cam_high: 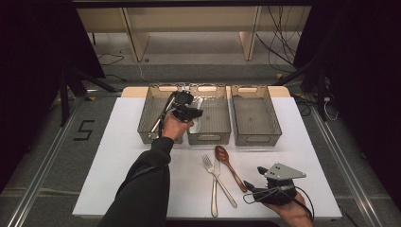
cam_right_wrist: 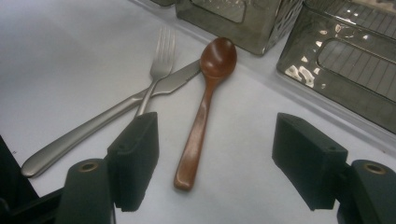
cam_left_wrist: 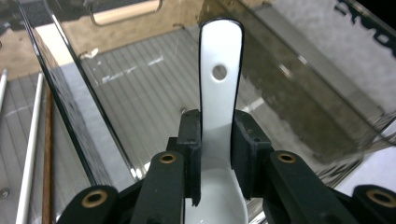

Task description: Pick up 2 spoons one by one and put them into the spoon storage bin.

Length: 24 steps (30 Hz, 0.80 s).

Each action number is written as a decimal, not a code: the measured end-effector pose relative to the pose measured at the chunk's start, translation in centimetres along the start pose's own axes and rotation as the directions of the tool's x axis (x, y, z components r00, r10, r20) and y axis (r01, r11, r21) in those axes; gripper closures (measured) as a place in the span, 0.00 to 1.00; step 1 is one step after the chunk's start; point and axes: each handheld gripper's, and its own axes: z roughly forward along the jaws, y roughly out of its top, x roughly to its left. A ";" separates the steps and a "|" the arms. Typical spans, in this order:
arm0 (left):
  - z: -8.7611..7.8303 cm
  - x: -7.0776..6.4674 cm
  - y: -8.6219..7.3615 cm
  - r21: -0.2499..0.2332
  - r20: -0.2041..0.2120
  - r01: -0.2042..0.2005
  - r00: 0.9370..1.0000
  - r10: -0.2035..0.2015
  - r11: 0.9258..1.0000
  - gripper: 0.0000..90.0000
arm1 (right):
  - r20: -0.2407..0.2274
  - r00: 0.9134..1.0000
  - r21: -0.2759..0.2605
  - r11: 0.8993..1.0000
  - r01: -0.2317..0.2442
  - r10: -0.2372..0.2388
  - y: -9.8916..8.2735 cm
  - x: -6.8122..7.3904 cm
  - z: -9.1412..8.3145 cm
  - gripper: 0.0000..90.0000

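The left claw [cam_left_wrist: 217,154] grips a white spoon [cam_left_wrist: 219,79] by its handle, above the middle bin [cam_high: 215,138] at twelve o'clock on the tabletop [cam_high: 118,156]. The spoon could slip sideways onto the bin's wall if released early. The right claw [cam_right_wrist: 215,163] stands open.

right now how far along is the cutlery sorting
Partly done. Chopsticks already lie in the left bin. In hand: the left gripper is shut on a white spoon over the middle bin. Left: the fork, knife and wooden spoon lie on the table before the open right gripper; the right bin looks empty.
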 end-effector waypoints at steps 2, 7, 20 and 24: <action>0.2 0.0 -0.1 0.002 0.004 0.006 1.000 -0.006 1.000 0.82 | -0.001 1.000 0.001 1.000 -0.001 0.001 0.0 0.0 0.0 0.36; 0.3 0.1 -0.2 0.024 0.006 0.007 1.000 -0.007 1.000 0.81 | -0.002 1.000 0.000 1.000 -0.002 0.002 0.0 0.0 0.1 0.36; -3.0 0.4 -0.1 0.002 0.002 0.023 1.000 -0.023 1.000 0.57 | 0.001 1.000 0.004 1.000 -0.003 0.003 0.0 0.0 0.1 0.36; -4.5 0.7 -0.9 -0.006 0.016 0.041 0.999 -0.041 0.999 0.45 | 0.003 1.000 0.004 1.000 -0.005 0.005 0.1 0.1 0.1 0.36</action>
